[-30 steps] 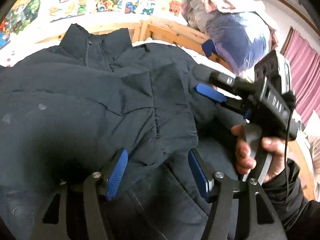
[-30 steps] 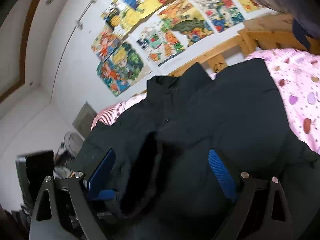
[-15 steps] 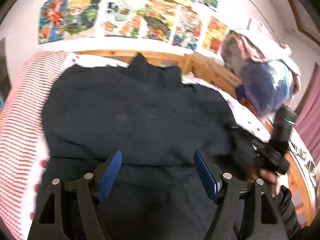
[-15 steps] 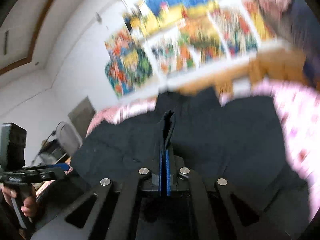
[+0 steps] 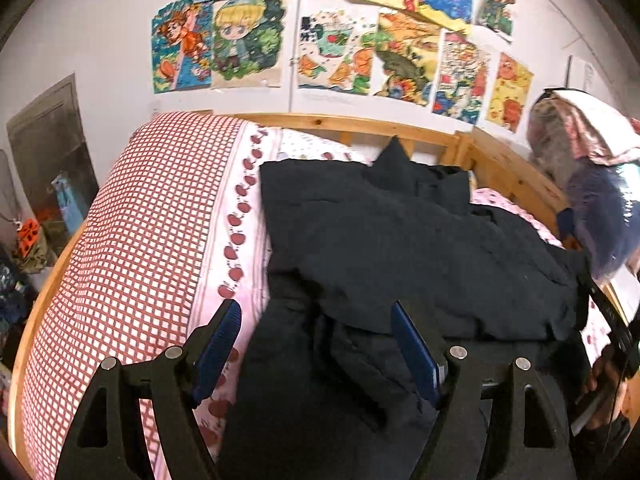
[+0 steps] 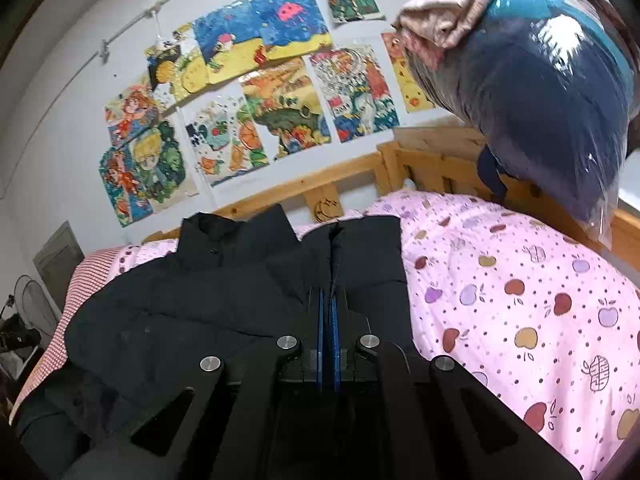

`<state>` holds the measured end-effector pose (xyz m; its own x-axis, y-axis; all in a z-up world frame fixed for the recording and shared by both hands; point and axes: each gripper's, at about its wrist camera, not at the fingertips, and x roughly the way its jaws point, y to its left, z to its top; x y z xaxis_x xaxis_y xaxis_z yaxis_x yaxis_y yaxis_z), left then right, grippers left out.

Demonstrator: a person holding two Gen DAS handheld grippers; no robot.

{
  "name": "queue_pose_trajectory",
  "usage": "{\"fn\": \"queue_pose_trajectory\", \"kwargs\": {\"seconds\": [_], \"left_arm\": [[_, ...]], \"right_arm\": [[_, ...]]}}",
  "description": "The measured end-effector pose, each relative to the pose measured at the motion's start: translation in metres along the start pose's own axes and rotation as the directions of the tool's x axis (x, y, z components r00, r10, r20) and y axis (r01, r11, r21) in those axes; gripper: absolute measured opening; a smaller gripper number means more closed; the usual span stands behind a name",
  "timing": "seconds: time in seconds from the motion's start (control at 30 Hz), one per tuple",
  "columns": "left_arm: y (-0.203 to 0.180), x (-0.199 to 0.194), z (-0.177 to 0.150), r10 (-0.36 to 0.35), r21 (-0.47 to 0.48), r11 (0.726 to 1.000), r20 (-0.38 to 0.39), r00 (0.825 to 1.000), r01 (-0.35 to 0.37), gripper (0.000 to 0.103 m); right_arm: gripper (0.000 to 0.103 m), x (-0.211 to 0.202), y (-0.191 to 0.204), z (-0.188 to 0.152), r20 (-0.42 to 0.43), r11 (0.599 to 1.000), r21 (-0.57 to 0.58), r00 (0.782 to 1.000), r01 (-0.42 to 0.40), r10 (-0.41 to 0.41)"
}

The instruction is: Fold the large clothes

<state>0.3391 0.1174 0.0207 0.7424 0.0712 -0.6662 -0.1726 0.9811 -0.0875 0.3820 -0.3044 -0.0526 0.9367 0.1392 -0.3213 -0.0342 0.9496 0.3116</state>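
Note:
A large dark padded jacket (image 5: 400, 240) lies spread on the bed, collar toward the headboard, its lower part bunched near me. My left gripper (image 5: 316, 316) hovers open over the jacket's lower left edge, its blue pads holding nothing. In the right wrist view the jacket (image 6: 200, 312) fills the left half of the bed. My right gripper (image 6: 328, 320) is shut on a raised ridge of its fabric near the right side. A hand (image 5: 600, 376) on the right gripper's handle shows at the left wrist view's right edge.
The bed has a wooden frame (image 6: 348, 176) and a pink apple-print sheet (image 6: 520, 300). A red checked cover (image 5: 140, 240) lies left of the jacket. A plastic-wrapped bundle of bedding (image 6: 540, 88) rests on the right rail. Drawings (image 5: 340, 48) cover the wall.
My right gripper went from open around the jacket to shut on a fold of it. My left gripper drew back and leftward off the jacket, staying open.

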Motion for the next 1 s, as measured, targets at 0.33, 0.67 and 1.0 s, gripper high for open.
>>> {"fn": "queue_pose_trajectory", "kwargs": {"seconds": [0.33, 0.67, 1.0], "left_arm": [[0.002, 0.023, 0.029, 0.007, -0.006, 1.000, 0.006, 1.000, -0.007, 0.075], [-0.068, 0.082, 0.033, -0.092, 0.160, 0.982, -0.083, 0.992, 0.104, 0.075], [-0.083, 0.123, -0.011, 0.025, 0.292, 0.956, -0.186, 0.982, 0.030, 0.077]], "right_arm": [[0.053, 0.007, 0.006, -0.006, -0.004, 0.984, -0.082, 0.987, 0.160, -0.160], [0.059, 0.013, 0.072, 0.002, -0.093, 0.925, -0.377, 0.995, -0.059, 0.025], [0.059, 0.048, 0.081, -0.032, -0.280, 0.889, -0.452, 0.958, -0.076, -0.061]]}}
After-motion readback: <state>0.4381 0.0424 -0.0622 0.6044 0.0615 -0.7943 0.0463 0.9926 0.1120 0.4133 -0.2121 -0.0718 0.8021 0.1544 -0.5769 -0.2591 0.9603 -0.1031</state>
